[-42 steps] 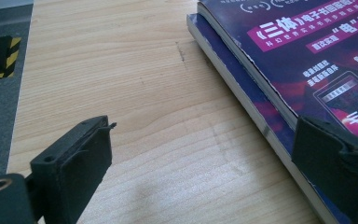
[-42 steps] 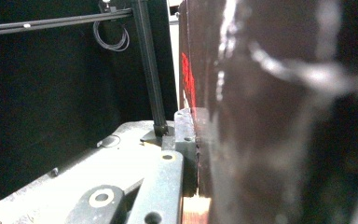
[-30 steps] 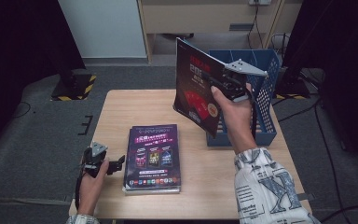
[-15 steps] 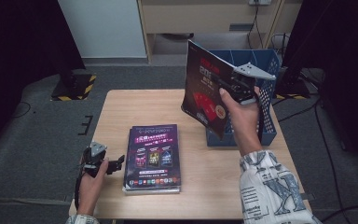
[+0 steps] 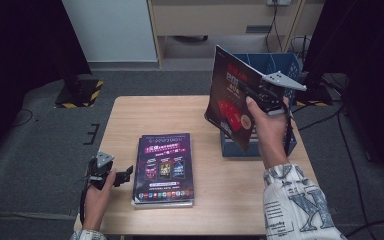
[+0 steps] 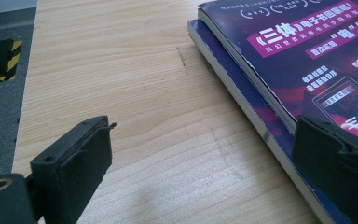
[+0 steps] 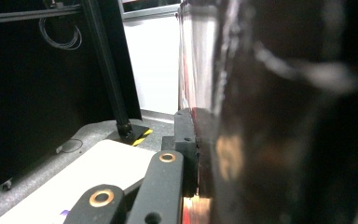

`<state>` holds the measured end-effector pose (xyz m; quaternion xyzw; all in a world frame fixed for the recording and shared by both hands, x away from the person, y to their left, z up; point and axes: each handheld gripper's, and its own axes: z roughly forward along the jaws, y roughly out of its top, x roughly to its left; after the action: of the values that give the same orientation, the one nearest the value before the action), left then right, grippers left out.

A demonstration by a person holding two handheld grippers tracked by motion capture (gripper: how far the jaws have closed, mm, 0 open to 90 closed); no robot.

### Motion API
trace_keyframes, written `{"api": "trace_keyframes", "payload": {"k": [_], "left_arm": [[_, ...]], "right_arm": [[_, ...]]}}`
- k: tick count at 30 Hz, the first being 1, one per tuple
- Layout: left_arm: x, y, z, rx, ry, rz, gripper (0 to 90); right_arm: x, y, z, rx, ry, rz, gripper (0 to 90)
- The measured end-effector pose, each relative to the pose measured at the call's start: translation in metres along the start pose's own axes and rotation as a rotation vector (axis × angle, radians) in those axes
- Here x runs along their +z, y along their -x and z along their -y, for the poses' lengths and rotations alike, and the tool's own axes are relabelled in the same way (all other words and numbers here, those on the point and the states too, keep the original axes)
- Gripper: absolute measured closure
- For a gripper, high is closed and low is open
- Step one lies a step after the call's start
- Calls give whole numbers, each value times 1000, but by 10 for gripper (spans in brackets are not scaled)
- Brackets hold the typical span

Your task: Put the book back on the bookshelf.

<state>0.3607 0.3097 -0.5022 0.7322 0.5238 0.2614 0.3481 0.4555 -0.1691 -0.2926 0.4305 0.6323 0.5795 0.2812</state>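
A dark magazine [image 5: 230, 100] with red print is held upright and tilted over the front of the blue crate [image 5: 286, 145]. My right gripper [image 5: 252, 95] is shut on its edge. In the right gripper view the magazine [image 7: 261, 116] presses against the left jaw as a blurred glossy sheet. A stack of purple magazines [image 5: 164, 167] lies flat on the wooden table [image 5: 145, 112]. My left gripper [image 5: 125, 175] rests open just left of the stack. In the left gripper view the stack [image 6: 298, 60] lies by the right jaw, and nothing but bare wood sits between the fingers.
The blue slatted crate stands at the table's right edge. Black frame posts with yellow-black feet [image 5: 77, 95] stand on the grey floor behind the table, and cables [image 5: 340, 130] trail to the right. A wooden cabinet [image 5: 220, 20] stands at the back.
My right gripper has carried the upright magazine rightward and slightly down, over the blue crate. The left gripper and the stack have stayed where they were.
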Motion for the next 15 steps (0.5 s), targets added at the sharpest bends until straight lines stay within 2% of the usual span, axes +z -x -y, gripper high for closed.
{"api": "trace_keyframes", "payload": {"k": [15], "left_arm": [[2,1,0,3,-5,3,44]], "right_arm": [[-12,19,-3,15,19,60,866]]}}
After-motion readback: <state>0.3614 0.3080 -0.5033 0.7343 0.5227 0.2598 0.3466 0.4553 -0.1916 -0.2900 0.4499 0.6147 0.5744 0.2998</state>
